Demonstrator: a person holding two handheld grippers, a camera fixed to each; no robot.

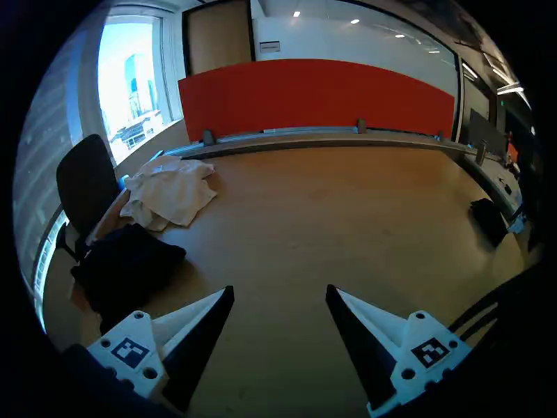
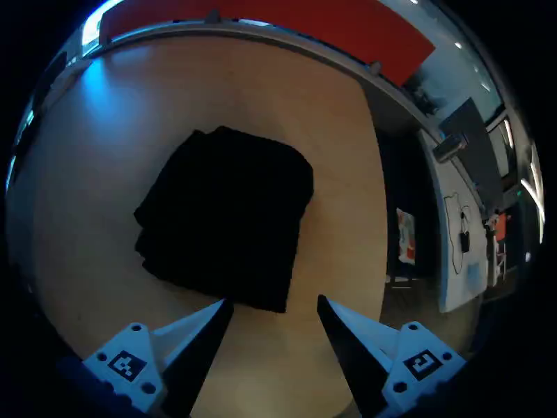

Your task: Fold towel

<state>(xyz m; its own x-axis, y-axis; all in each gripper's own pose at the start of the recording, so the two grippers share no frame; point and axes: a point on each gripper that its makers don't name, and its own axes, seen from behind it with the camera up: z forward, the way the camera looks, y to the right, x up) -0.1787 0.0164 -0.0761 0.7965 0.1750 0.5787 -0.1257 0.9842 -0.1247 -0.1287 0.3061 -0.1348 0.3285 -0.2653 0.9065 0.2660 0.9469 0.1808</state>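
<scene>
Two dark towels (image 1: pixel 129 268) (image 2: pixel 223 223), one white towel (image 1: pixel 170 191), one chair (image 1: pixel 83 181)

A broad light-brown wooden tabletop (image 1: pixel 313 209) spreads across the room. Along its far edge stands a long red divider panel (image 1: pixel 313 94) above a grey rail (image 1: pixel 306 132). On the left a tall window (image 1: pixel 132 83) lets in bright daylight, with city towers outside, and a black office chair (image 1: pixel 87 181) sits near it. Behind the panel are a wooden door (image 1: pixel 219 35) and a white wall (image 1: pixel 348 42), with small ceiling lights (image 1: pixel 296 14) above. In the right gripper view, dark floor (image 2: pixel 400 181) lies beside the tabletop's edge
</scene>
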